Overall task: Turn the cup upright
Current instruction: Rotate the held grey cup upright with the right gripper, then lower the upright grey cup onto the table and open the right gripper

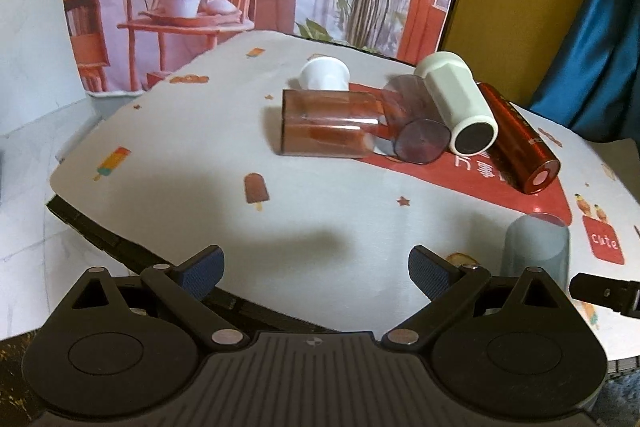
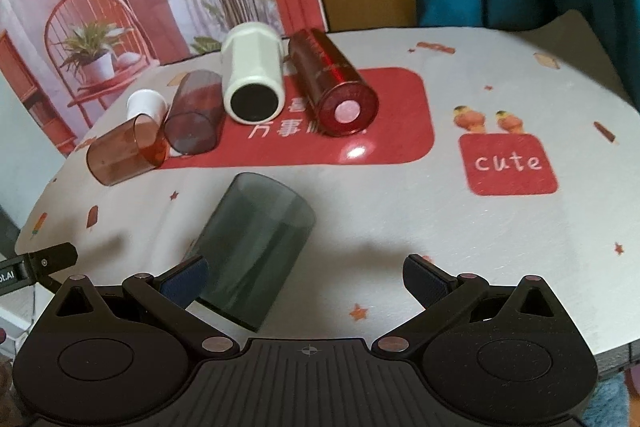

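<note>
Currently, in the left wrist view, we see the left gripper [image 1: 316, 273] spread wide and holding nothing, above the near table [image 1: 180, 163] edge. Far ahead of it lie a brown cup [image 1: 326, 125], a purple cup [image 1: 412, 125], a white cup [image 1: 456, 103] and a red cup [image 1: 516, 139], all on their sides; a small white cup [image 1: 324, 75] sits behind them. The grey cup [image 1: 536, 249] stands just right of this gripper's right finger; its rim appears to face up, though we cannot confirm that here.

Next, in the right wrist view, the right gripper [image 2: 306, 279] is also wide open and grasps nothing. The grey cup [image 2: 256, 247] sits just ahead of its left finger [image 2: 184, 281], possibly touching it, mostly outside the span of the jaws. It looks tilted here; fisheye distortion may account for that.

Risks, as we judge them:
- A sideways sweep of that left finger could topple the grey cup, because the contact would be one-sided.
- Reaching for the far cluster could set the lying cups rolling, since they touch one another.
- Thin translucent walls may slip under a partial pinch.
</note>
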Demonstrator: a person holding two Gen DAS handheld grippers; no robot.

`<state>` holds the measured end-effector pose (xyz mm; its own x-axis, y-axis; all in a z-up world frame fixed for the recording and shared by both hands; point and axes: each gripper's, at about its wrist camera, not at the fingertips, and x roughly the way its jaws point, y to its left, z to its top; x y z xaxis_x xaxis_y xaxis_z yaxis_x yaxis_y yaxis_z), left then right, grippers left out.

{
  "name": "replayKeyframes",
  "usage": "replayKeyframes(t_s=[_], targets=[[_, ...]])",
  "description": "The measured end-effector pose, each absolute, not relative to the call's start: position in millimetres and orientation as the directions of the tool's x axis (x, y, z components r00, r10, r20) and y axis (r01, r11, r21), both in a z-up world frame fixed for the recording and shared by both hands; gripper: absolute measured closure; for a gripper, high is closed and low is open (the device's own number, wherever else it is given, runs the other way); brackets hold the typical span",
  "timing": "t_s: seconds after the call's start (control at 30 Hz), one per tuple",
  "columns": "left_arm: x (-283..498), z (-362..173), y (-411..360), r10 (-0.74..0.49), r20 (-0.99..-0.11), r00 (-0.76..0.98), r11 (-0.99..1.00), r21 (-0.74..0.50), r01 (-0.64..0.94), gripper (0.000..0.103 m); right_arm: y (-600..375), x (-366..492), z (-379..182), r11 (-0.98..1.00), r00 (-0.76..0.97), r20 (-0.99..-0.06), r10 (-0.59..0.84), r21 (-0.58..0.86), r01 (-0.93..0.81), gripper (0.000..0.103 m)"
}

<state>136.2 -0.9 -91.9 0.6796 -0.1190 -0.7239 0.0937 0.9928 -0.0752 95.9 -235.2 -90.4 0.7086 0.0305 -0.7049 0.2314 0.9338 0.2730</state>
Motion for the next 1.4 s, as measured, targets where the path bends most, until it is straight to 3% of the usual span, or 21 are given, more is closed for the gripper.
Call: replayKeyframes(t_s=[0.43,0.63,1.07,1.4], targets=[[141,-97,17,-0.085,-0.729,0.679,0.995,-0.097,0.02,0.003,-245,143,-110,0.874,0.696,-0.708,0.12,0.408,0.264,0.006],[140,-98,18,-0.091,-0.725,0.683,0.994,-0.106,0.02,0.003,-245,162,-122,0.845,0.69,-0.698,0.191,0.475,0.247,0.028],[138,-101,15,-0.131,-0.727,0.674,0.989,-0.146,0.036,0.003,-252,116,-123,0.854,0.764,-0.623,0.165,0.478,0.205,0.029],[134,-103,7,-0.137,-0.735,0.664,0.99,-0.114,0.077,0.003,-281,106,-126,0.88,0.791,-0.611,0.024,0.388,0.273,0.029]])
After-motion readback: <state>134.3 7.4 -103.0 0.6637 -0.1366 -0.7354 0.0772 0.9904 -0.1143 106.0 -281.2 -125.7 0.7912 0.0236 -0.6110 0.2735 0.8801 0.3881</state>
